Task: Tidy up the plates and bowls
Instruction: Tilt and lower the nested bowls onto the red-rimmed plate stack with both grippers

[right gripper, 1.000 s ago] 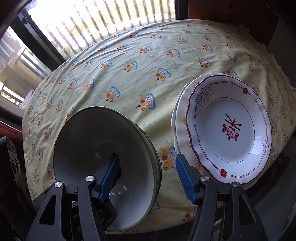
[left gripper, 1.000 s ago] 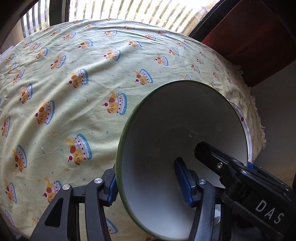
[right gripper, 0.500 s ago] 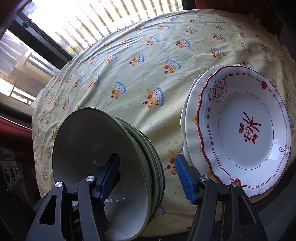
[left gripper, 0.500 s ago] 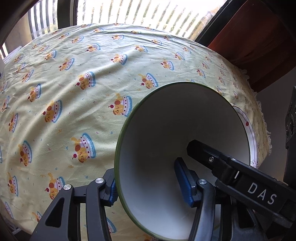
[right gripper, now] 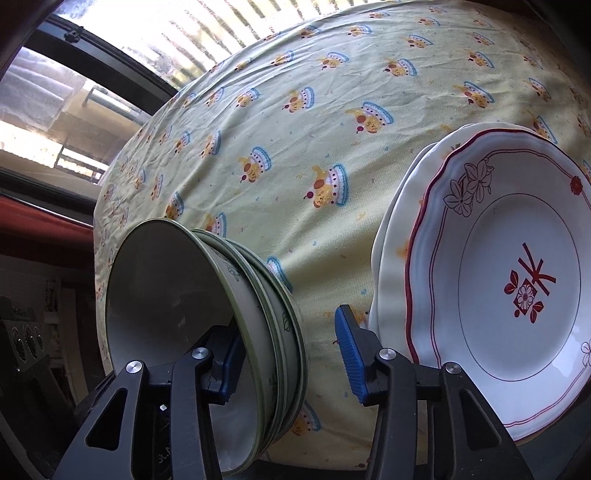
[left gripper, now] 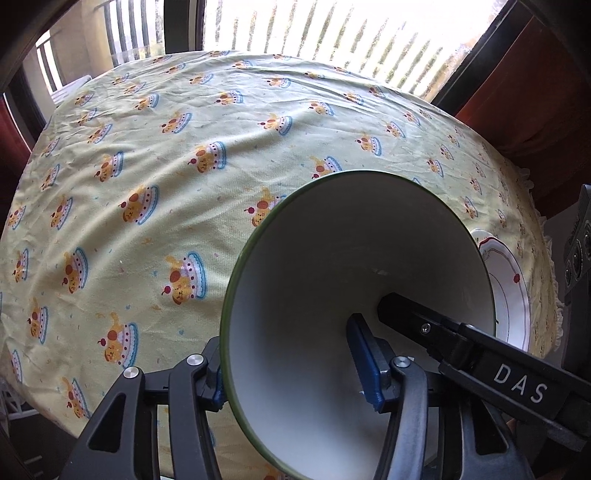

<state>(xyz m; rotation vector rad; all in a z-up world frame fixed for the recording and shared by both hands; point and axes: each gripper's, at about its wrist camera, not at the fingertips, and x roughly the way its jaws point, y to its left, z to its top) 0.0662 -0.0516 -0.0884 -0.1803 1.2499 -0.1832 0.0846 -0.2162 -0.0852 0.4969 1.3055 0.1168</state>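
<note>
A stack of green-rimmed white bowls (left gripper: 332, 277) (right gripper: 166, 295) sits tipped near the table's front edge. My left gripper (left gripper: 286, 343) straddles the stack's left wall, one pad outside the rim and one inside. Its jaws are closing and grip the wall. My right gripper (right gripper: 286, 325) straddles the opposite wall, and its jaws are closing too. Its inner pad lies against the inside, while the outer pad (right gripper: 351, 354) still stands off the stack. In the left wrist view its black finger (left gripper: 424, 325) reaches into the bowl. A stack of plates, red-patterned on top (right gripper: 517, 277) (left gripper: 509, 295), lies to the right.
The table wears a pale yellow cloth printed with cakes (left gripper: 184, 147) (right gripper: 295, 129). A window with vertical bars (left gripper: 332, 26) runs behind its far edge. The plates overhang the table's near right edge. Dark red curtains (left gripper: 535, 92) hang at the right.
My right gripper's outer pad has moved in toward the bowl stack, narrowing the gap. The right view has tilted, so the stack's side and the plates loom larger. The left gripper's hold looks unchanged.
</note>
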